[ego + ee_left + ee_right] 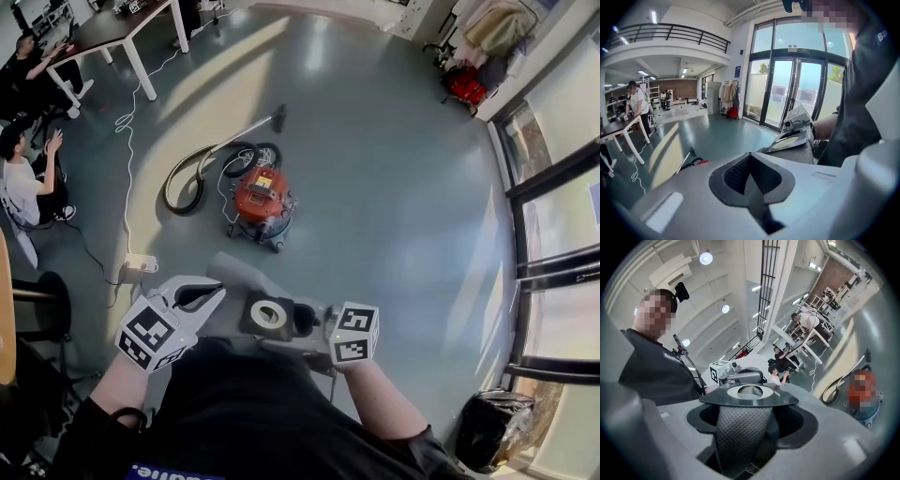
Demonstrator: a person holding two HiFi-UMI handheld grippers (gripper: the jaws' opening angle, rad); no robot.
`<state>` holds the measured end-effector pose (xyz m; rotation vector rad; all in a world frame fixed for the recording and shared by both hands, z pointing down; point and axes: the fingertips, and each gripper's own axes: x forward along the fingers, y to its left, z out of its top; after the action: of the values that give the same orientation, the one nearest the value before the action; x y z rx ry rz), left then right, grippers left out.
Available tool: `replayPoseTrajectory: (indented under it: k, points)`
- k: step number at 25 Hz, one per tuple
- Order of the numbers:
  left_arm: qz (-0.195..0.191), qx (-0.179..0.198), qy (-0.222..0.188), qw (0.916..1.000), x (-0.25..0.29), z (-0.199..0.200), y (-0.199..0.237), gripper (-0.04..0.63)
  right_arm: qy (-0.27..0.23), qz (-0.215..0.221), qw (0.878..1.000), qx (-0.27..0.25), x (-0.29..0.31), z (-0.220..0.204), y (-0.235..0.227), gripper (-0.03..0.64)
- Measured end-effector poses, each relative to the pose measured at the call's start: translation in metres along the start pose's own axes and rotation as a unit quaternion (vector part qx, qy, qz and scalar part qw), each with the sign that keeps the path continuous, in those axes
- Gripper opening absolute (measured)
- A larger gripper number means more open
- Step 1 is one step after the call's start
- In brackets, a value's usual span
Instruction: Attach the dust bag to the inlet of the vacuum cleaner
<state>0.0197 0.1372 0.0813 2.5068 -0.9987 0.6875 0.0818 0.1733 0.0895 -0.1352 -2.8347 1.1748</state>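
Note:
A grey mesh dust bag [234, 281] with a dark collar and white ring [269, 315] hangs between my two grippers, close to my body. My left gripper [208, 295] is shut on a thin fold of the bag's fabric [751, 185]. From the other side, my right gripper [305, 321] is shut on the bag just under the collar [749, 397], with bunched mesh [740, 427] filling its jaws. The red vacuum cleaner [262, 202] stands on the floor ahead, well apart from the bag, with its grey hose [192, 173] looped to its left. I cannot make out its inlet.
A white power strip [141, 263] and its cable lie on the floor left of the vacuum. People sit at the far left [23, 178] near a white table [122, 37]. Glass doors [562, 187] line the right side, and a black bin bag [497, 427] stands at lower right.

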Motion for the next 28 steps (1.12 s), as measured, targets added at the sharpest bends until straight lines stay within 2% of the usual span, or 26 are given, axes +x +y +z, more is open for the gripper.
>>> replayPoseTrajectory:
  k: [8,11,14,17,21,28]
  points:
    - [-0.003,0.001,-0.02,0.9998,-0.004,-0.002,0.065,0.017,-0.011,-0.024,1.0,0.003,0.031,0.017,-0.017,0.314]
    - [-0.024,0.008,-0.021,0.9995,-0.006,-0.007,0.091,0.017,-0.018,-0.045,0.999,0.003,0.052,0.024,-0.024,0.314]
    - [-0.049,0.033,-0.012,0.9982,-0.005,-0.012,0.113,0.017,-0.02,-0.067,0.998,0.001,0.074,0.033,-0.036,0.314]
    - [-0.07,0.054,-0.021,0.9958,-0.005,-0.011,0.132,0.017,-0.017,-0.086,0.996,-0.003,0.094,0.037,-0.046,0.314]
    - [-0.091,0.061,-0.032,0.9935,-0.008,-0.014,0.154,0.017,-0.032,-0.099,0.995,0.001,0.113,0.04,-0.057,0.314]
    - [-0.089,0.054,-0.032,0.994,-0.004,-0.017,0.181,0.017,-0.031,-0.111,0.993,0.007,0.127,0.039,-0.074,0.314]
